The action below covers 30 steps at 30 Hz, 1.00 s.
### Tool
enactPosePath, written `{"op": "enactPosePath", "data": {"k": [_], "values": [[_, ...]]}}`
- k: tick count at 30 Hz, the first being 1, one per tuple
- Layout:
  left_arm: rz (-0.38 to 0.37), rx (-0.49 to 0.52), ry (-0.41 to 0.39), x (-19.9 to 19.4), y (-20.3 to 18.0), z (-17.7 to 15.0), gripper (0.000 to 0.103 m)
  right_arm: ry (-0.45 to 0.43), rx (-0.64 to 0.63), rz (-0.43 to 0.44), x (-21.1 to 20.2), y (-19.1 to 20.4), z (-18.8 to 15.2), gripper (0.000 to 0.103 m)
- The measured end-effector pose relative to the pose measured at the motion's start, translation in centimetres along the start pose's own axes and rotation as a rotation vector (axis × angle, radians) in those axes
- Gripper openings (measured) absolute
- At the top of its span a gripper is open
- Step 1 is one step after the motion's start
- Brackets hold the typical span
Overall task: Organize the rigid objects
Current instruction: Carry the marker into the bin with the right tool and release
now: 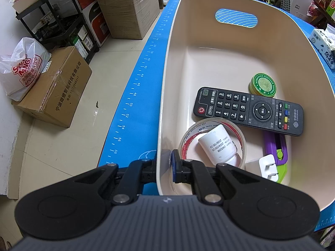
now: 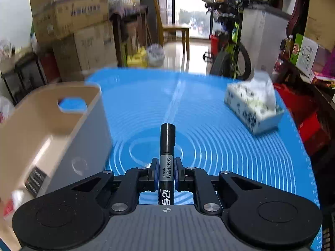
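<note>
In the left wrist view a beige plastic bin (image 1: 209, 67) holds a black remote (image 1: 249, 110), a green round tin (image 1: 263, 83), a tape roll (image 1: 187, 140) with a white bottle (image 1: 219, 146) lying in it, a white plug (image 1: 268, 167) and a purple utility knife (image 1: 272, 146). My left gripper (image 1: 164, 165) is shut on the bin's near wall, one finger outside and one inside. In the right wrist view my right gripper (image 2: 166, 171) is shut on a black marker (image 2: 167, 146), held above the blue mat (image 2: 209, 136). The bin (image 2: 41, 121) stands to its left.
A tissue box (image 2: 251, 108) sits on the mat at the far right. Beyond the table are cardboard boxes (image 1: 52, 96), a black shelf (image 1: 52, 16), a plastic bag (image 1: 23, 69) and a bicycle (image 2: 230, 52). The mat's left edge (image 1: 134, 96) drops to the floor.
</note>
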<state>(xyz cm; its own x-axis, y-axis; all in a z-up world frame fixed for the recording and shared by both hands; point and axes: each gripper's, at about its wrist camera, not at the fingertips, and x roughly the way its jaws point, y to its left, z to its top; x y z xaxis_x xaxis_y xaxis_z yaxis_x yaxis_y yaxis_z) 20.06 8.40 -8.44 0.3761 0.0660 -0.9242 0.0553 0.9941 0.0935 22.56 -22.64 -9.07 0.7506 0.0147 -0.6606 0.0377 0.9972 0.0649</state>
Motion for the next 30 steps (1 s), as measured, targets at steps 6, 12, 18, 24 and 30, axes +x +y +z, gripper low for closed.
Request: {"op": "enactPosePath", "data": {"k": [6,12,18,24,30], "values": [[0.002,0.002,0.000,0.0,0.0,0.0,0.010,-0.126,0.030,0.029,-2.8,0.5,2.4,0.025],[0.002,0.002,0.000,0.0,-0.1,0.0,0.010,-0.212,0.031,0.127,-4.8,2.6,4.1,0.025],[0.003,0.005,0.000,-0.1,0.0,0.0,0.010,-0.182,-0.041,0.251,-4.5,6.7,3.5,0.025],[0.005,0.006,0.001,-0.2,0.0,0.1,0.011,-0.110,-0.137,0.343,-3.7,10.8,2.2,0.025],[0.006,0.004,-0.002,-0.2,0.0,0.0,0.011,-0.016,-0.258,0.380,-2.6,14.5,-0.7,0.025]]}}
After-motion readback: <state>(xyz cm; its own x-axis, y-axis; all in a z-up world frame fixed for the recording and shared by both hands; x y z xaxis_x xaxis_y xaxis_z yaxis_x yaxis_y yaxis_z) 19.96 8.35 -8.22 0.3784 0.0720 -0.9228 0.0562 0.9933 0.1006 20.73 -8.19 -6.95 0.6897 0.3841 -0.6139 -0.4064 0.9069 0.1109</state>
